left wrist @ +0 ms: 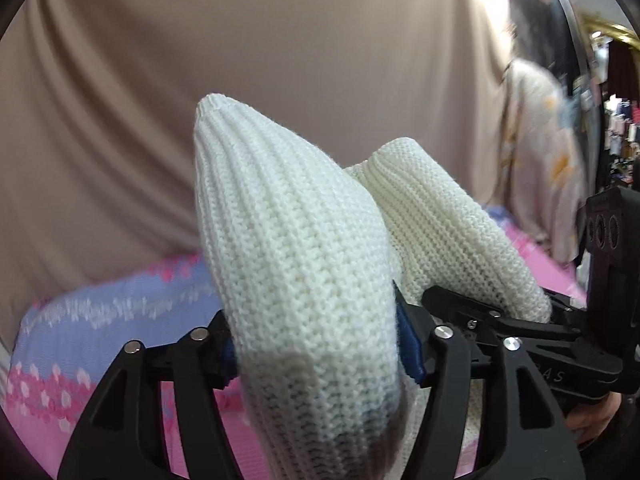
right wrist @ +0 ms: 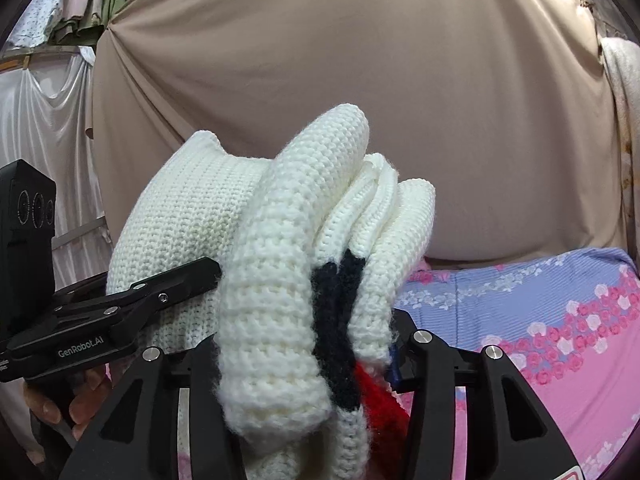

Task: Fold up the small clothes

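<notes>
Both grippers hold the same white knit garment (left wrist: 304, 248), lifted clear of the bed (left wrist: 100, 320) in front of a tan draped backdrop (left wrist: 280, 40).

Left gripper (left wrist: 316, 348): fingers closed on a thick ribbed fold of the knit. Blue pads (left wrist: 410, 344) press into it from both sides and the fabric bulges up above them, ending in a ribbed hem. A second roll of the same knit sits behind and to the right of that fold.

Right gripper (right wrist: 304, 356): fingers clamped on a bunched stack of several knit layers. A black stripe (right wrist: 336, 320) and a red patch (right wrist: 380, 400) of yarn show in the bundle, just inside the right-hand finger. The blue pad is visible on that side only; the other is buried in fabric.

The grippers are close together, side by side. The left wrist view shows the right gripper at its right edge biting the second roll; the right wrist view shows the left gripper coming in from its left, onto the wide ribbed part. A hand (right wrist: 68, 404) wraps that handle.

The bed has a lilac and pink floral sheet (right wrist: 540, 320) below the knit. Hanging clothes (right wrist: 92, 4) are at upper left in the right wrist view.
</notes>
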`<state>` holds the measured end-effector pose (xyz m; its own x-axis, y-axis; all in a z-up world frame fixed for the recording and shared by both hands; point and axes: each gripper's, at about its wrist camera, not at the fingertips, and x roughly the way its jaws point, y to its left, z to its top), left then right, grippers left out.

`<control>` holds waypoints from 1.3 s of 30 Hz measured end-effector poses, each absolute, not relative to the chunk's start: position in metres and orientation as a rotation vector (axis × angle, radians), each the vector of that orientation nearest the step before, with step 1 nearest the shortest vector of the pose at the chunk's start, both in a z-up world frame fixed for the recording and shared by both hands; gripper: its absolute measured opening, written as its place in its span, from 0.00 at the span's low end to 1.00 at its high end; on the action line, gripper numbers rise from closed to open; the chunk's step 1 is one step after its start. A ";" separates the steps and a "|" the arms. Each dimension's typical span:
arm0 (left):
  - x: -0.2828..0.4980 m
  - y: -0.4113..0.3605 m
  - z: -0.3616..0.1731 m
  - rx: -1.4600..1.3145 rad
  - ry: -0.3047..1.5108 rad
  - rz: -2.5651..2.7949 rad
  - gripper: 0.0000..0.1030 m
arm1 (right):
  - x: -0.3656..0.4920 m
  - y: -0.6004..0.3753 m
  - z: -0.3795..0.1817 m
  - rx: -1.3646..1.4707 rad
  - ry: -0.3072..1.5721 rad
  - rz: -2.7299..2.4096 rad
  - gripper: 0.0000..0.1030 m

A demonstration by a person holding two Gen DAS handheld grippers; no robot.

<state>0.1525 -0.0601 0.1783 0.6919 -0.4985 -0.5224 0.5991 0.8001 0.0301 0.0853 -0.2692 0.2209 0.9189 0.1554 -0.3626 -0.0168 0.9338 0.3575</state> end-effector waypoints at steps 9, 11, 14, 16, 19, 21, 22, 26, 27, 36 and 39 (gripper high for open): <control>0.225 -0.021 0.039 0.102 0.809 -0.326 0.60 | 0.169 -0.285 0.032 0.483 0.760 -0.026 0.55; 0.220 -0.023 0.044 0.108 0.800 -0.307 0.60 | 0.154 -0.289 0.037 0.505 0.714 -0.007 0.55; 0.219 -0.019 0.044 0.097 0.815 -0.318 0.60 | 0.151 -0.286 0.049 0.453 0.703 0.013 0.55; 0.216 -0.028 0.043 0.113 0.823 -0.314 0.60 | 0.156 -0.281 0.053 0.444 0.715 0.040 0.55; 0.214 -0.027 0.041 0.136 0.815 -0.301 0.60 | 0.169 -0.279 0.051 0.420 0.731 0.033 0.60; 0.214 -0.026 0.039 0.135 0.824 -0.302 0.60 | 0.180 -0.276 0.042 0.409 0.764 0.032 0.60; 0.213 -0.025 0.040 0.133 0.824 -0.303 0.60 | 0.183 -0.274 0.038 0.405 0.786 0.043 0.49; 0.209 -0.019 0.038 0.127 0.826 -0.312 0.62 | 0.179 -0.272 0.051 0.420 0.757 0.089 0.20; 0.207 -0.018 0.037 0.128 0.825 -0.307 0.63 | 0.173 -0.273 0.060 0.429 0.725 0.097 0.19; 0.183 -0.013 0.041 0.148 0.808 -0.265 0.64 | 0.172 -0.274 0.034 0.396 0.795 0.016 0.22; 0.170 -0.009 0.044 0.148 0.792 -0.247 0.66 | 0.145 -0.268 0.065 0.389 0.708 0.012 0.25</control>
